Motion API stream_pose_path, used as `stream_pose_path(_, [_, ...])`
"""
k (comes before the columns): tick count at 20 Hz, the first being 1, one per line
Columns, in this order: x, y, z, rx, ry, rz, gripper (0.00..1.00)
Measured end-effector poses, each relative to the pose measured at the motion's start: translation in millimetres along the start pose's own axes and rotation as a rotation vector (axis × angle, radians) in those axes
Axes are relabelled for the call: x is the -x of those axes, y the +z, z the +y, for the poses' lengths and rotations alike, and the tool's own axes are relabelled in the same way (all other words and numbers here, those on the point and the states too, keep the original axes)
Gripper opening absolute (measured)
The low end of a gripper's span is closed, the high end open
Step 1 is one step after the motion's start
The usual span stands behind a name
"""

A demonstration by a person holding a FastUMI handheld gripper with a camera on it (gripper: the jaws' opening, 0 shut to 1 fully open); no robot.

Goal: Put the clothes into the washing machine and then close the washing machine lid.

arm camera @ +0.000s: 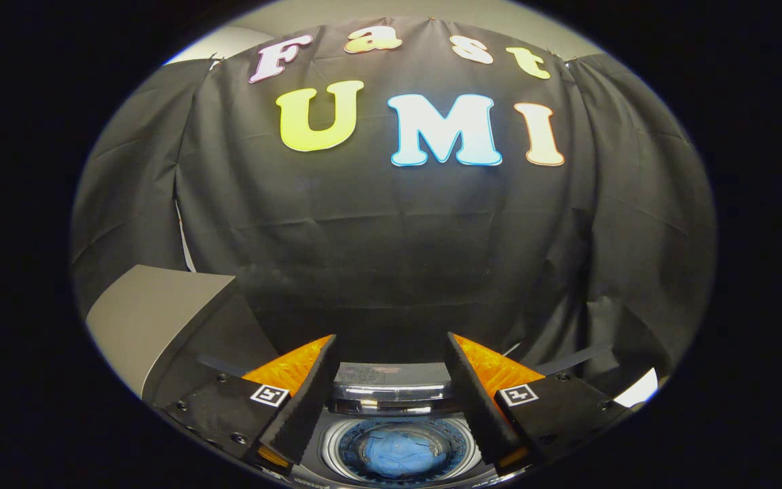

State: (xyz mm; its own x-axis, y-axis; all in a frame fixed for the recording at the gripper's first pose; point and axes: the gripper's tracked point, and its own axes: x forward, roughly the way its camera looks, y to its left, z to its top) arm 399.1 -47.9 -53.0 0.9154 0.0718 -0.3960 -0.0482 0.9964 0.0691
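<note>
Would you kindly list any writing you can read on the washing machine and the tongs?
On the washing machine panel: print, too blurred to read.
On its front rim: tiny print, unreadable.
On the tongs, open above the blue clothes in the drum: square coded tags, no words.

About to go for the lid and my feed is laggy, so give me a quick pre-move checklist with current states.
1. Blue clothes inside the drum: ok.
2. Gripper open and holding nothing: ok.
3. Nothing between the fingers and the drum opening: ok.
4. Lid closed: not ok, the drum is open to view.
5. Lid position for a grasp: cannot tell.
6. Cloth hanging over the drum rim: cannot tell, the near edge is cut off.
</note>
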Motion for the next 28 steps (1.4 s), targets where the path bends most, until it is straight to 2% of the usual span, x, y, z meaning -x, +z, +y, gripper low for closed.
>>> stream_pose_path(8, [25,-23,1,-0.001,0.032,-0.094,0.97])
stream_pose_path(15, [46,-52,2,-0.009,0.049,-0.099,0.97])
stream_pose_path(19, [72,-119,-2,0.012,0.027,-0.031,0.97])
stream_pose_path(23, [98,-198,-3,0.000,0.042,0.069,0.97])
stream_pose_path(25, [111,-217,-5,0.002,0.035,0.084,0.97])
stream_pose_path(28, [133,-221,-6,0.004,0.044,0.071,0.97])
